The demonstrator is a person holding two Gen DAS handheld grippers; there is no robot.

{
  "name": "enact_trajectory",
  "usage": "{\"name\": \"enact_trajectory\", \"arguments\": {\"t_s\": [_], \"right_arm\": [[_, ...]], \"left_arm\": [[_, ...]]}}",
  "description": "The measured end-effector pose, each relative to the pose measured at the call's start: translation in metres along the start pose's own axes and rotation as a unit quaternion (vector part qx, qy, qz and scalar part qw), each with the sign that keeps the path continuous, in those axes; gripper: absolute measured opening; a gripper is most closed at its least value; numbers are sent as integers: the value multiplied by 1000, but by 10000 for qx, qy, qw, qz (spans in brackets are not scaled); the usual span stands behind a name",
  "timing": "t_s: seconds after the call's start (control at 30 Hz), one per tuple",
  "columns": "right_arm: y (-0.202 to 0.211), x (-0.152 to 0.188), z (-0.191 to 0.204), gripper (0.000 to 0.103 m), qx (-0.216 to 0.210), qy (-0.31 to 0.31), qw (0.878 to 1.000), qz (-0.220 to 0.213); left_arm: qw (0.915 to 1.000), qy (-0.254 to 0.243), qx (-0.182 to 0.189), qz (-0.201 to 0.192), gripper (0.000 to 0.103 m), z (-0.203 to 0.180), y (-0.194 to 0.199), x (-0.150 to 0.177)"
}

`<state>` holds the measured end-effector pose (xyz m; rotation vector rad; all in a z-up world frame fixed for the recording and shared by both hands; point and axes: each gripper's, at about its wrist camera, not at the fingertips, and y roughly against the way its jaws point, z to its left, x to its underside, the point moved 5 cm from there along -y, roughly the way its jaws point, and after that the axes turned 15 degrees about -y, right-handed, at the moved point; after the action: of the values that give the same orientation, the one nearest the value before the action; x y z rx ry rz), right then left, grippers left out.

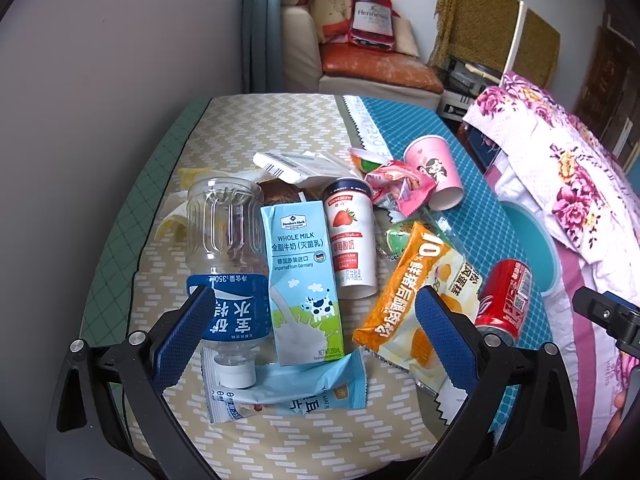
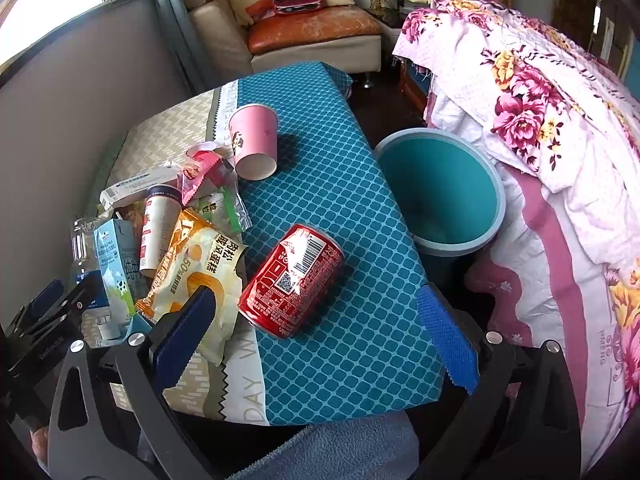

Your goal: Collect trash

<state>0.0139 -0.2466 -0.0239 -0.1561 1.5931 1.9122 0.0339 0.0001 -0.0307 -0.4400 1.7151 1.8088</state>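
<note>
Trash lies in a heap on the table. In the left wrist view my left gripper [image 1: 316, 332] is open and empty, hovering over a clear water bottle [image 1: 224, 256] and a blue milk carton [image 1: 304, 284]. A strawberry yogurt cup [image 1: 352, 236], an orange snack wrapper [image 1: 416, 300], a red can [image 1: 504, 300] and a pink paper cup [image 1: 436, 176] lie around. In the right wrist view my right gripper [image 2: 320, 336] is open and empty, just in front of the red can [image 2: 292, 280]. A teal bin [image 2: 440, 188] stands beside the table's right edge.
A light-blue wrapper [image 1: 288, 388] lies under the bottle neck. A floral quilt [image 2: 540, 140] covers the bed right of the bin. A grey wall [image 1: 100, 80] borders the table on the left. A sofa [image 2: 304, 32] stands beyond the far end.
</note>
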Motion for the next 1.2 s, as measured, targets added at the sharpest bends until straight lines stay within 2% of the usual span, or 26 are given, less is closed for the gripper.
{"name": "enact_trajectory", "arguments": {"t_s": [1.2], "right_arm": [[-2, 1, 4, 97, 75, 19, 10000, 23]], "left_arm": [[9999, -54, 116, -44, 100, -1, 0, -1]]}}
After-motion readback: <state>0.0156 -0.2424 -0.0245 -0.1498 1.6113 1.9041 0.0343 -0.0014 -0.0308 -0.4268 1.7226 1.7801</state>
